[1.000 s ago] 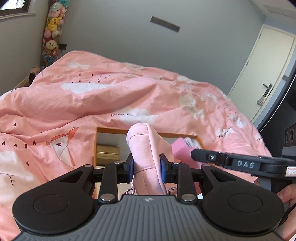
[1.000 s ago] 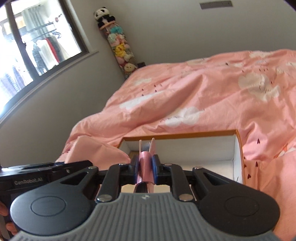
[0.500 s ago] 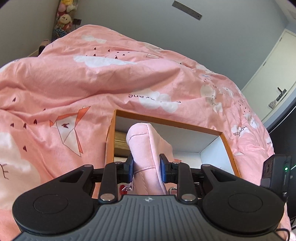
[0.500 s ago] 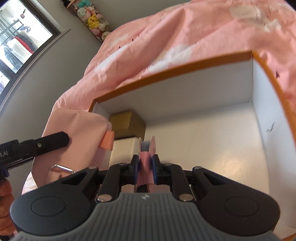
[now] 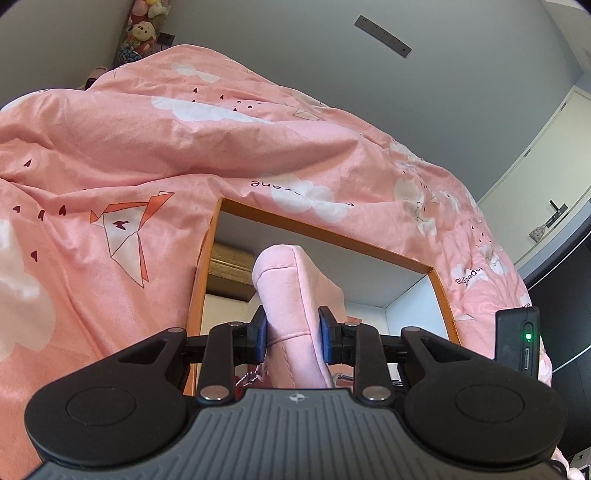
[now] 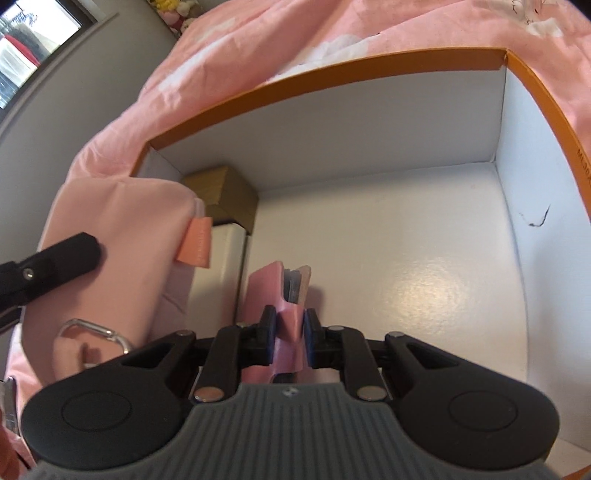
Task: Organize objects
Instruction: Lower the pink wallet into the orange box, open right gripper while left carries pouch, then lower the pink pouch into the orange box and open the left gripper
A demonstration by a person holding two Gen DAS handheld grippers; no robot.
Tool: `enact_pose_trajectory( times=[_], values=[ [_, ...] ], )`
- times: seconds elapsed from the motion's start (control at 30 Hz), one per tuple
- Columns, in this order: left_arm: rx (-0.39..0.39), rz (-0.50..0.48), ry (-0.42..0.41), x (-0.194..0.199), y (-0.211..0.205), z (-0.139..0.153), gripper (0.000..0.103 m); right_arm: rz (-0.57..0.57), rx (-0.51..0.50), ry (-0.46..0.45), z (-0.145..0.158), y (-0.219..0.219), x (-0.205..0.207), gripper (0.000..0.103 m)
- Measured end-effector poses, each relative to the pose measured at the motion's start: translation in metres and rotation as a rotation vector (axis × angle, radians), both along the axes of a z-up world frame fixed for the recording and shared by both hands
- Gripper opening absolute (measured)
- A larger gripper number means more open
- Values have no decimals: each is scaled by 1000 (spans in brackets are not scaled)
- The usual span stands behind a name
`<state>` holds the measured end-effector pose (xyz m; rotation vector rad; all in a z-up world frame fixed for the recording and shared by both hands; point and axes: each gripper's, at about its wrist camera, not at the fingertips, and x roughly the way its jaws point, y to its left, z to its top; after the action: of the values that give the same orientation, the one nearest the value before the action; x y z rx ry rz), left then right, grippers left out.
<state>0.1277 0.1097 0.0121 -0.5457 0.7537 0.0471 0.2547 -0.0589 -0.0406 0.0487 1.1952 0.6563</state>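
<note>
My left gripper is shut on a soft pink fabric pouch and holds it at the near left of an orange-rimmed white box. The pouch also shows in the right wrist view, with an orange tab and a metal clip. My right gripper is shut on a small pink wallet-like case with cards showing at its top. It holds the case low inside the box, close to the white floor.
A gold box and a white box sit along the box's left wall. The box rests on a bed with a pink duvet. A door stands at the right, and plush toys hang in the far corner.
Both grippers have moved forward and down toward the box. The right gripper with the pink case now reaches deep inside it. The left gripper still holds the pouch.
</note>
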Motion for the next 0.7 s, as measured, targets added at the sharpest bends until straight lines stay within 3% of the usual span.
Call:
enact_pose_trajectory(
  times=[0.23,0.33,0.53,0.63,0.7],
  values=[
    [0,16,2,-2,5,0,31,122,-216,-78,-5,31,-10,15],
    [10,28,3,-3,9,0,30,159,-244,-79,-7,41,-13,13],
    [8,27,1,-1,15,-1,30,129,-237,-29,-7,37,-2,16],
    [7,30,3,0,16,-3,30,113,-241,31,-12,33,10,38],
    [13,39,6,1,18,-4,30,113,-236,73,-15,32,16,37]
  ],
)
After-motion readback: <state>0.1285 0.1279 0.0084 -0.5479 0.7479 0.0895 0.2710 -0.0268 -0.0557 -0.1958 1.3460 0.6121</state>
